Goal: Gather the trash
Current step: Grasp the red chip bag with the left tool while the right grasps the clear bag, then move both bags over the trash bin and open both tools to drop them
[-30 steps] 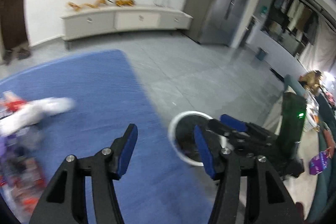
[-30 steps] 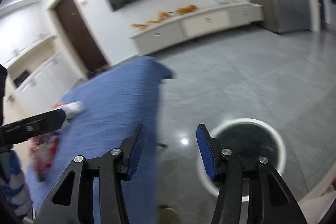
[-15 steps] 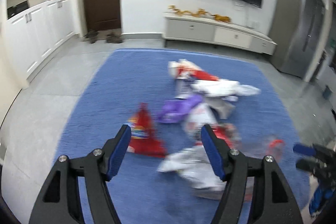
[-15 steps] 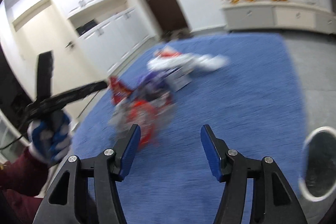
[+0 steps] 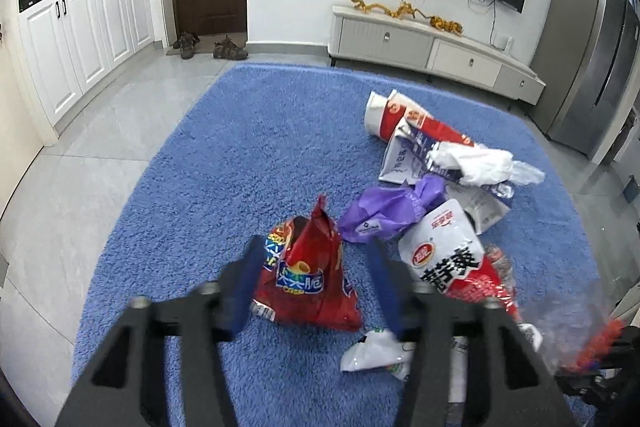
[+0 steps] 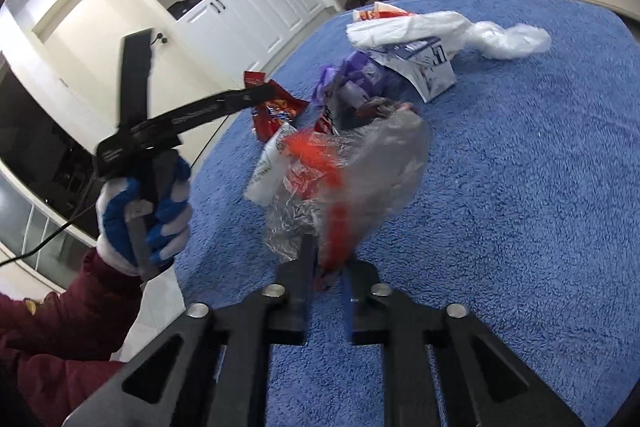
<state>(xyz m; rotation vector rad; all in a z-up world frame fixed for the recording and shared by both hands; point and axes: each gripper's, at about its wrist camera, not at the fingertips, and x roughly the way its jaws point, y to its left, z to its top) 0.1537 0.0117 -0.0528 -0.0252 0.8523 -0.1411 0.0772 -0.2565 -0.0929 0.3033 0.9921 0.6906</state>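
Right hand-held gripper (image 6: 326, 277): jaws have just been closing and are now clamped on the lower edge of a crinkled clear plastic bag with orange-red print (image 6: 348, 167), which stands up off the blue shag rug (image 6: 520, 187). Grip looks thin, at the bag's margin only.

Left hand-held gripper (image 5: 312, 287): jaws have just been closing around a red foil snack bag with a peaked, torn-open top (image 5: 310, 279). The bag sits between the blue pads (image 5: 244, 287), but they stand apart from it; no contact is visible, so nothing is gripped yet.

Remaining trash lies in a loose heap on the rug: crumpled purple plastic bag (image 5: 390, 215), white-and-red pouch with black characters (image 5: 452, 255), white plastic bag (image 5: 476, 163), red-and-white paper carton (image 5: 404, 117).

Judgement: pick-up step, early in the task. To do it well, lower the left pads to the snack bag's creased ridge before closing fully. Lift the clear bag slowly, since thin film slips easily.
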